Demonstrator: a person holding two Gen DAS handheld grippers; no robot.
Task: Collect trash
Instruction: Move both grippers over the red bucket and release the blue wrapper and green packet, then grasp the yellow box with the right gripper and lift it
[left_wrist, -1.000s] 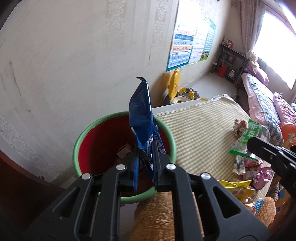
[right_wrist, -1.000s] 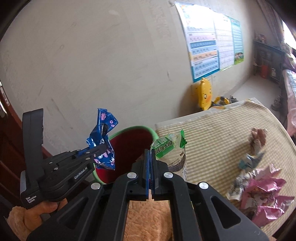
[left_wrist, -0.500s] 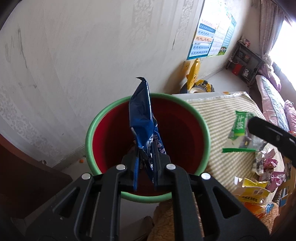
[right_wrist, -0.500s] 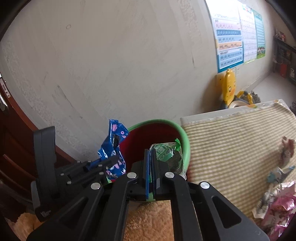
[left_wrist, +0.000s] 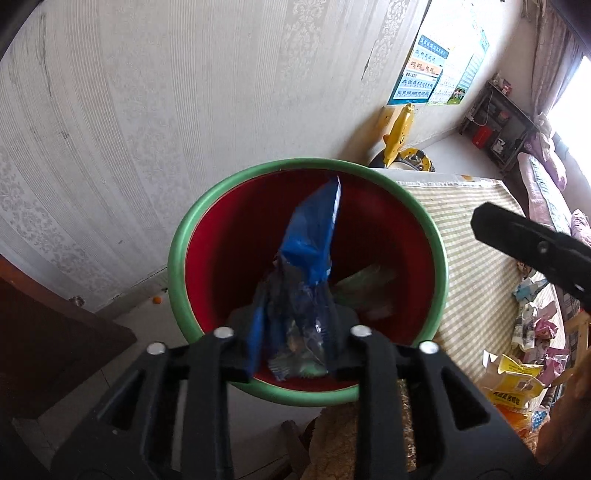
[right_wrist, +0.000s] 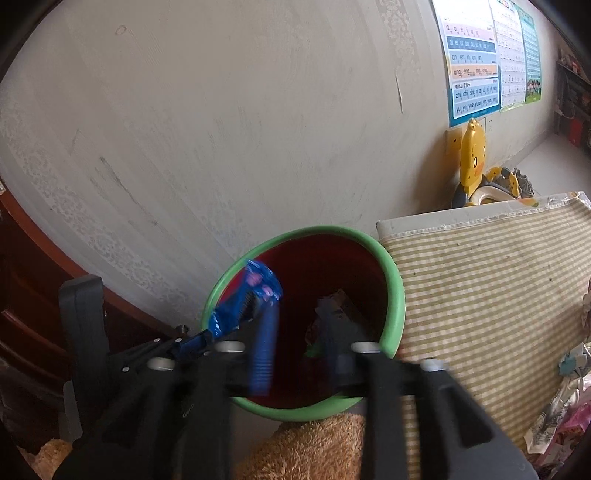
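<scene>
The left hand-held gripper is right over the bin, which is red inside with a green rim. Its two fingers stand apart, and the blue wrapper sits loose between them, tipping toward the inside of the bin. It looks let go, or nearly so, not pinched. The right hand-held gripper is over the bin too, with its fingers wide apart and nothing in them. A green wrapper lies down inside the bin. More wrappers lie in a heap on the counter, which has a striped cloth on it and sits just beside the bin. This kind of trash looks very light, thin and crinkly. It bends and folds, so it will not break, but it may be slippery and can flutter away. I think the best place to hold one is a flat edge or a corner, pinched firmly.
</scene>
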